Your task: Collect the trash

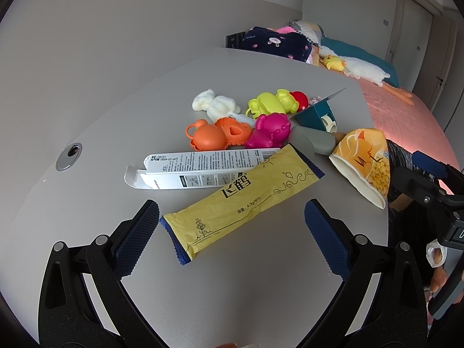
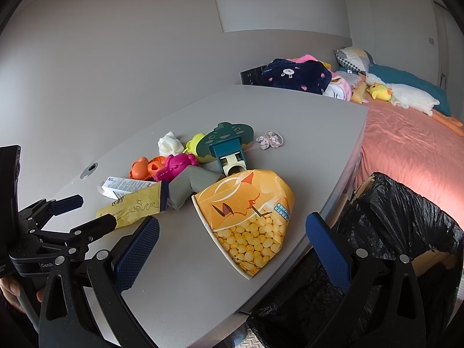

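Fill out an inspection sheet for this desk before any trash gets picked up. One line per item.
Surface: grey table, round grommet hole near the wall.
Job's things: yellow wrapper lying flat, overlapping the white carton; crushed paper cup on its side at the table edge; black-lined bin beside the table.
Clutter: plastic toys, white plush, grey tube, teal holder, hair tie.
Grippers: left tongs open over the wrapper; right tongs open around the cup, neither gripping.
Cables: nothing seen.
Surroundings: bed with pink sheet, plush goose.
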`<action>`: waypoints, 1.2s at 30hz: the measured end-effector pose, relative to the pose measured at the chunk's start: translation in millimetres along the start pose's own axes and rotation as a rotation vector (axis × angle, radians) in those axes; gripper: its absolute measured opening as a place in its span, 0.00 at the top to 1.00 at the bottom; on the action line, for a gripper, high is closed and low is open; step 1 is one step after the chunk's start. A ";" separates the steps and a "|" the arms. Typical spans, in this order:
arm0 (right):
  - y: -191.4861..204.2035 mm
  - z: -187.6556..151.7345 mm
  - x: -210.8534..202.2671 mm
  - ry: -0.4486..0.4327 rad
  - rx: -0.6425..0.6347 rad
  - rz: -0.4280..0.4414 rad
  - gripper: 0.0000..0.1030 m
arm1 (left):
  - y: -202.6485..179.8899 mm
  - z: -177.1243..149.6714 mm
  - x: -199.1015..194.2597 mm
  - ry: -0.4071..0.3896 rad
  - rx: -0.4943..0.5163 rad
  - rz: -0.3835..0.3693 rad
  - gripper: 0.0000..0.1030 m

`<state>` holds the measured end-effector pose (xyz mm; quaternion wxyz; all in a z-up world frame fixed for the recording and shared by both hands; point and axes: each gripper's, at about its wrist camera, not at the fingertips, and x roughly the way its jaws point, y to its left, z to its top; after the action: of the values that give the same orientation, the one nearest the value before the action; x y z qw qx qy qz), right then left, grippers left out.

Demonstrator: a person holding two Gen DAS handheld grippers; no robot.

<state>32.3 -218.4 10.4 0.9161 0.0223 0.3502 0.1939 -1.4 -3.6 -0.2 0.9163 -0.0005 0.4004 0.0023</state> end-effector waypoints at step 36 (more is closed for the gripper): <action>-10.9 7.2 45.3 0.096 -0.107 -0.032 0.02 | 0.9 4.1 31.4 0.059 0.053 -0.025 0.06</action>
<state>71.5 -211.0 -14.7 0.9012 -0.0415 0.3833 0.1982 22.9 -2.6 -20.4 0.9037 0.0187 0.4274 -0.0196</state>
